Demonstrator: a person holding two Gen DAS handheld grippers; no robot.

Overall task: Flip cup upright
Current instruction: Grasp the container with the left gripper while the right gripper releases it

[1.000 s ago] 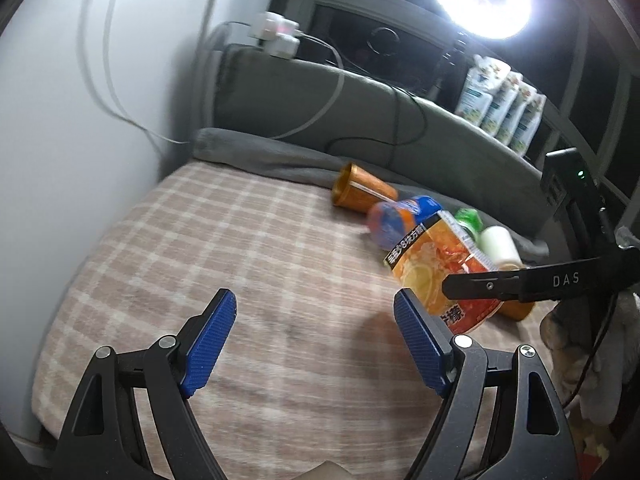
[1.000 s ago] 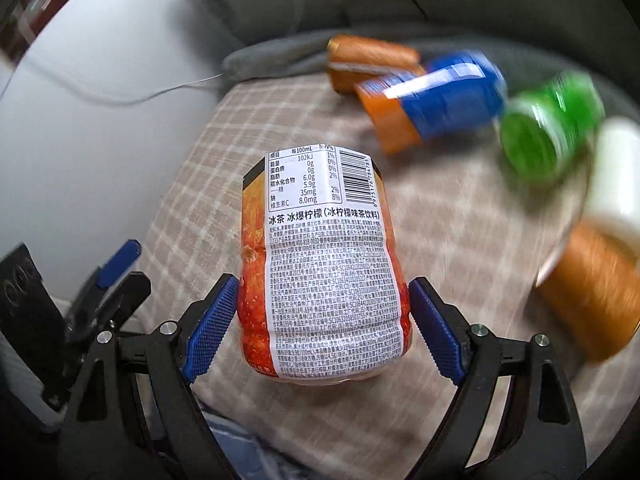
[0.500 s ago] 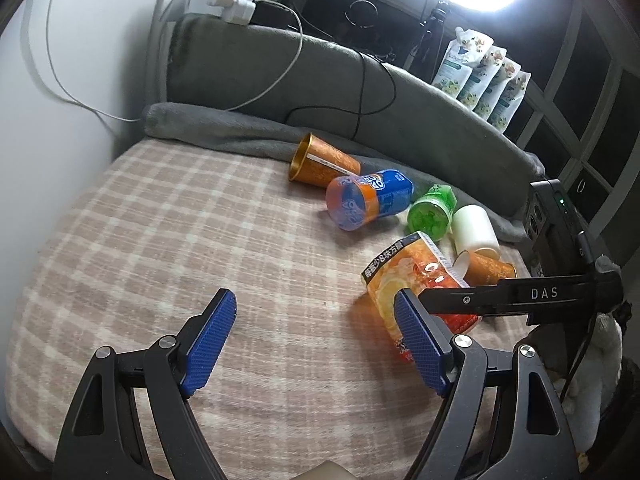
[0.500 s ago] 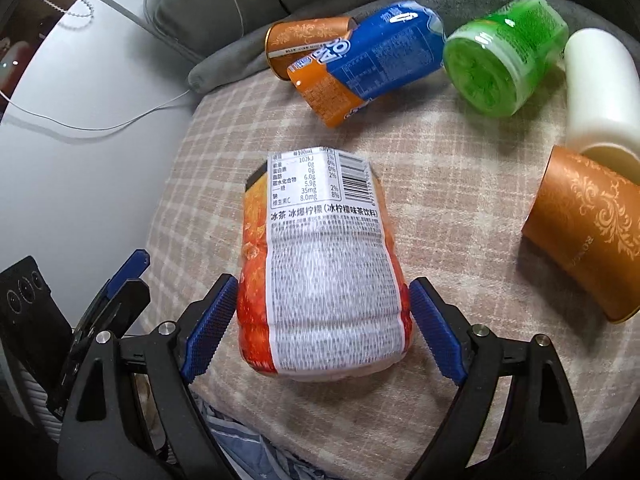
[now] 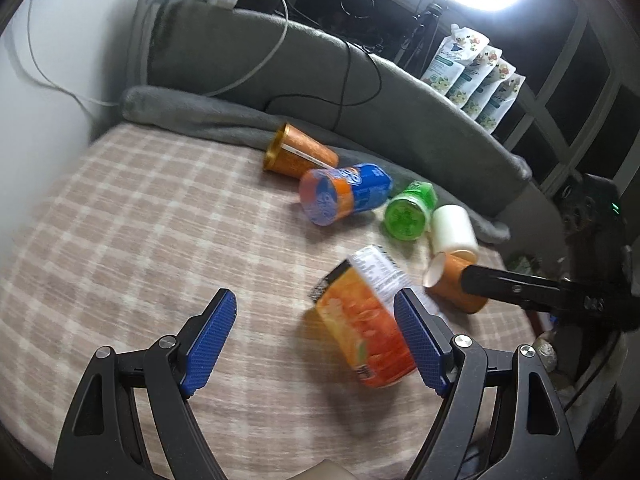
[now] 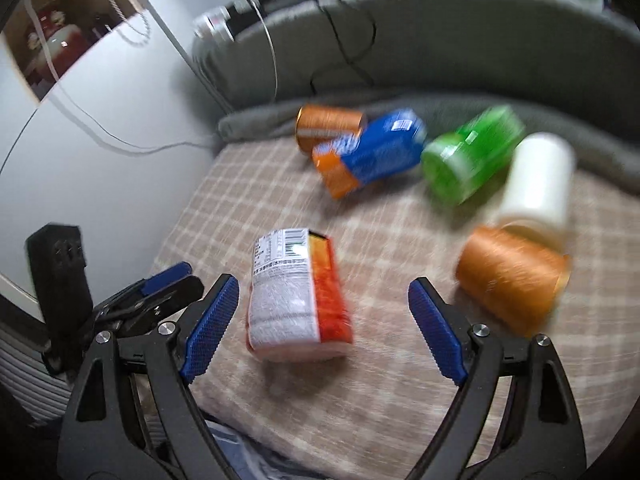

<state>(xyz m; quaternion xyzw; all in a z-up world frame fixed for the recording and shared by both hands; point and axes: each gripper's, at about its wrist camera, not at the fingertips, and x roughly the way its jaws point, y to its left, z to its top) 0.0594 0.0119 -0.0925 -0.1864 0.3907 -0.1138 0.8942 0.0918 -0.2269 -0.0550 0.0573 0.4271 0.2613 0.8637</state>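
Observation:
An orange cup with a white printed label [image 6: 296, 300] stands on the checked cloth, tilted a little; it also shows in the left wrist view [image 5: 366, 320]. My right gripper [image 6: 322, 330] is open, its blue pads well apart, the cup free between them and nearer the left pad. My left gripper [image 5: 316, 342] is open and empty, the cup just behind its right pad. The right gripper's black finger [image 5: 516, 290] reaches in from the right.
Several cups lie on their sides at the back: a copper cup [image 6: 330, 126], a blue-orange one [image 6: 370, 152], a green one [image 6: 468, 164], a white one [image 6: 538, 182] and a copper one [image 6: 510, 278]. A grey padded headboard [image 5: 320, 68] and wall bound the surface.
The right gripper has opened and let go of the orange cup, which now stands on the cloth. The right gripper has pulled back. The left gripper stayed open.

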